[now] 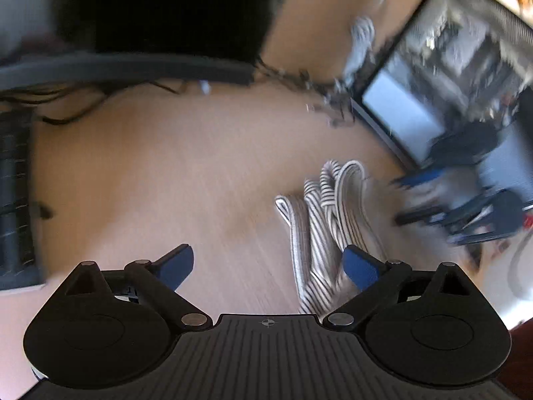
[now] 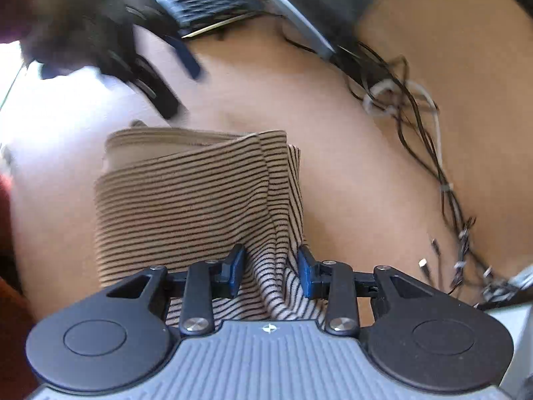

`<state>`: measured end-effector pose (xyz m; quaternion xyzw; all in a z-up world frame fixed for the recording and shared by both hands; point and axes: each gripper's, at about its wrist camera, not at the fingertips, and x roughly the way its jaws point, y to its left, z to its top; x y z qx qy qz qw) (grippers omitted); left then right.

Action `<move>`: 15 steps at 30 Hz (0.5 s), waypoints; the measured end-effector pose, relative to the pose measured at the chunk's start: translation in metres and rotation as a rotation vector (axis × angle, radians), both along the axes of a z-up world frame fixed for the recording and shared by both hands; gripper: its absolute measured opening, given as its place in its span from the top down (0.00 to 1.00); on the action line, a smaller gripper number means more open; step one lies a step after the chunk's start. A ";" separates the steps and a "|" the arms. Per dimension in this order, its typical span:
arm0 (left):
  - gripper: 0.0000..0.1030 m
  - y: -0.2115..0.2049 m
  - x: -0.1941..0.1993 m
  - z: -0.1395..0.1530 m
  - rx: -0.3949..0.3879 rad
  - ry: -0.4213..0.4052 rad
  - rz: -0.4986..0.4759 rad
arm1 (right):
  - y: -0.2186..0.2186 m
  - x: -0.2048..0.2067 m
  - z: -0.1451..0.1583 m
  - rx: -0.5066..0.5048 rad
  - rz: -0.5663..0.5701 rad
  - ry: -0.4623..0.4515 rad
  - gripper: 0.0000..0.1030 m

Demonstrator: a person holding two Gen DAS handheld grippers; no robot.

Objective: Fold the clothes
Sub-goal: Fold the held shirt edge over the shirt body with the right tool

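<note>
Striped tan-and-black knit garment (image 2: 186, 193) lies partly folded on your pale wooden bench (image 2: 349, 173), long axis running away from your right tongs (image 2: 270, 268), which pinch a bunched corner. Your left tongs (image 1: 268, 266) gape, released (both views blurred). You're mid-fold; next, carry that corner across.
</note>
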<state>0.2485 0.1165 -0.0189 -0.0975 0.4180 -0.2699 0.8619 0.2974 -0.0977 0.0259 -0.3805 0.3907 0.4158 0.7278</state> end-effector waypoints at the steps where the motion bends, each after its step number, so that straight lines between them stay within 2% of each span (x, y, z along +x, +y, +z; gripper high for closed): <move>1: 0.02 -0.002 -0.005 0.008 -0.004 -0.022 -0.012 | -0.004 0.004 0.000 0.027 -0.027 0.000 0.54; 3: 0.02 -0.010 -0.017 0.027 -0.024 -0.075 -0.066 | -0.011 0.011 0.001 0.080 -0.082 0.001 0.46; 5: 0.01 -0.029 -0.026 0.043 -0.059 -0.128 -0.159 | -0.013 0.011 0.000 0.106 -0.112 -0.004 0.45; 8: 0.00 -0.075 -0.028 0.052 -0.083 -0.163 -0.330 | -0.009 0.007 0.004 0.124 -0.151 -0.043 0.34; 9: 0.00 -0.090 -0.025 0.049 -0.067 -0.166 -0.373 | -0.011 0.005 0.008 0.134 -0.168 -0.060 0.26; 11: 0.00 -0.122 -0.017 0.040 -0.022 -0.169 -0.452 | -0.018 0.002 0.016 0.158 -0.206 -0.094 0.19; 13: 0.00 -0.133 -0.004 0.031 0.011 -0.138 -0.455 | -0.023 -0.004 0.016 0.179 -0.265 -0.130 0.13; 15: 0.00 -0.141 0.010 0.023 0.043 -0.102 -0.448 | -0.036 -0.009 0.021 0.210 -0.342 -0.171 0.00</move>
